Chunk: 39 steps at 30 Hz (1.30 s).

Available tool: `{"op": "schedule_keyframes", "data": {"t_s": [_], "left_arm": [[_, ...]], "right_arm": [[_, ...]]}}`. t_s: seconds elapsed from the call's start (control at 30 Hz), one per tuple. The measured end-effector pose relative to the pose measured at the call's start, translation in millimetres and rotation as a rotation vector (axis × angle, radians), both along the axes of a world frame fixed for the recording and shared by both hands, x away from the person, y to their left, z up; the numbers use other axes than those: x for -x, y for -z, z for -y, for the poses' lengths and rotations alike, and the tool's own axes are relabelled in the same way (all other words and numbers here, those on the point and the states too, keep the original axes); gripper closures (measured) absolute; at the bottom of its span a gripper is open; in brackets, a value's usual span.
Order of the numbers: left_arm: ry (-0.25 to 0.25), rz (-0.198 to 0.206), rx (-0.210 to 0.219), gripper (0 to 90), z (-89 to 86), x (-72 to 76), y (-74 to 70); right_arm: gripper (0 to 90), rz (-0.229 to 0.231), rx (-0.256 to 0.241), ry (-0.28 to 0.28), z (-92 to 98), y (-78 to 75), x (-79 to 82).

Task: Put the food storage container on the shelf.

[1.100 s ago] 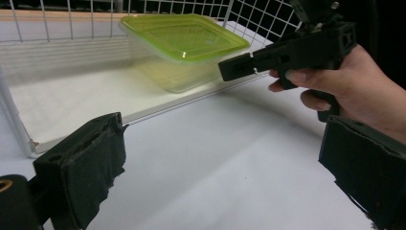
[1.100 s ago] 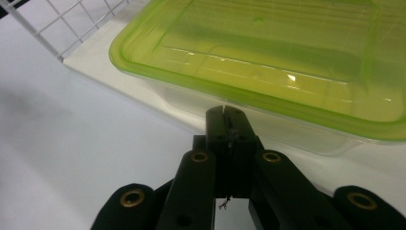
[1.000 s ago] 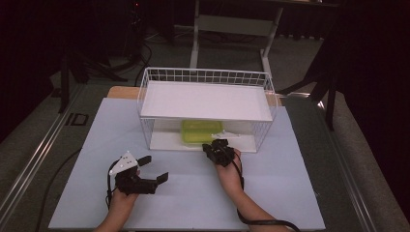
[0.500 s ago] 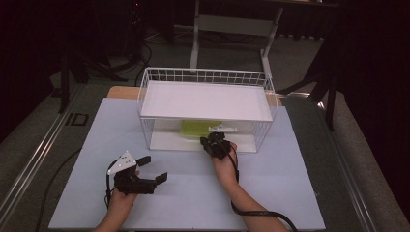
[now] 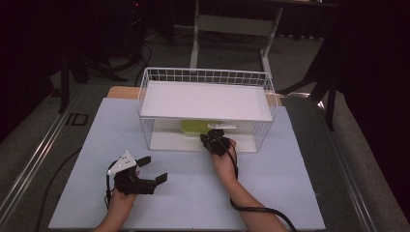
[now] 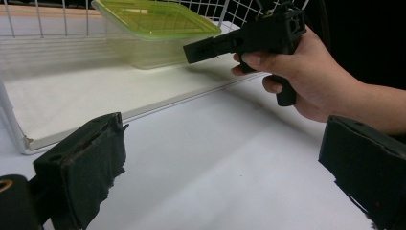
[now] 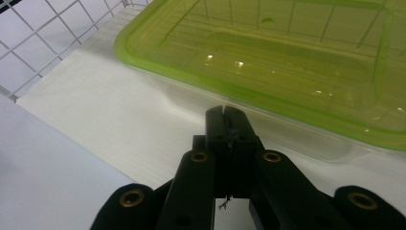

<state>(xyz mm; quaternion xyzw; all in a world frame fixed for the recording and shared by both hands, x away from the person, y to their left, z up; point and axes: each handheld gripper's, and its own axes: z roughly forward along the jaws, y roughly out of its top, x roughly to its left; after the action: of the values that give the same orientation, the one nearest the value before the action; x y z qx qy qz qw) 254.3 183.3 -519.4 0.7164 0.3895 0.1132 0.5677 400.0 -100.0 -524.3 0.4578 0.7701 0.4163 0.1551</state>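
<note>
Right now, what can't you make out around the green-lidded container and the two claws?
- Container: its far and right parts are cut off by the right gripper view's edges; in the high view the basket's upper shelf covers most of it.
- Contents: cannot tell through the tinted lid.
- Right claw: jaws pressed together; whether the tips touch the container wall is unclear.
- Left claw: open; both jaws cut off by the left gripper view's bottom edge.

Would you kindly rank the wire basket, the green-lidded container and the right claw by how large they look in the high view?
1. Wire basket, by far the largest.
2. and 3. Green-lidded container and right claw: unsure. The basket's upper shelf hides most of the container, so the part showing looks about the same size as the claw.
</note>
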Motion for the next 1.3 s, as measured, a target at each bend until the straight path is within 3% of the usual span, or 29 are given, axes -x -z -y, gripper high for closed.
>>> {"op": "schedule_keyframes", "data": {"t_s": [0.13, 0.17, 0.2, 0.37, 0.5, 0.7, 0.8, 0.83, 0.93, 1.03, 1.13, 1.2, 1.3], "left_arm": [[0.012, 0.014, -0.008, 3.0, 1.7, 0.6, -0.9], [0.021, 0.019, -0.006, 3.0, 2.3, 0.8, -1.3], [0.029, 0.027, -0.007, 3.0, 3.0, 1.2, -1.8], [0.068, 0.089, -0.009, 3.0, 6.7, 5.2, -6.8], [0.083, 0.112, -0.005, 3.0, 9.1, 6.4, -9.4], [0.112, 0.131, -0.009, 3.0, 12.2, 6.6, -15.8], [0.147, 0.147, 0.019, 3.0, 11.9, 6.5, -21.3], [0.159, 0.152, 0.030, 3.0, 12.0, 6.8, -23.0], [0.169, 0.154, 0.023, 3.1, 13.5, 6.8, -28.7], [0.178, 0.158, 0.015, 3.1, 14.2, 7.4, -32.8], [0.183, 0.157, 0.009, 3.1, 13.1, 8.1, -35.6], [0.181, 0.154, -0.003, 3.1, 11.5, 8.5, -37.3], [0.174, 0.154, -0.008, 3.1, 7.7, 9.5, -39.7]], "right_arm": [[88.2, -0.003, -0.013, -0.006, 0.0, 0.5, 1.4], [87.3, -0.026, -0.023, -0.001, -0.5, -0.4, 4.1], [86.7, -0.014, -0.021, -0.013, -0.2, 0.2, 4.9], [76.2, 0.007, -0.030, -0.055, 3.7, -1.4, 17.6], [66.2, 0.011, -0.049, -0.083, 8.8, -8.1, 30.5], [37.7, 0.031, -0.096, -0.134, 18.4, -21.6, 52.7], [18.5, 0.030, -0.134, -0.191, 22.1, -27.2, 61.5], [16.5, 0.044, -0.143, -0.203, 23.1, -29.0, 65.3], [14.8, 0.052, -0.143, -0.250, 27.3, -35.6, 74.4], [15.0, 0.056, -0.169, -0.249, 33.8, -40.6, 82.1], [15.2, 0.074, -0.151, -0.253, 40.2, -44.9, 87.8], [15.2, 0.064, -0.171, -0.248, 47.0, -47.2, 91.4], [15.2, 0.074, -0.164, -0.246, 56.6, -50.1, 97.0]]}}
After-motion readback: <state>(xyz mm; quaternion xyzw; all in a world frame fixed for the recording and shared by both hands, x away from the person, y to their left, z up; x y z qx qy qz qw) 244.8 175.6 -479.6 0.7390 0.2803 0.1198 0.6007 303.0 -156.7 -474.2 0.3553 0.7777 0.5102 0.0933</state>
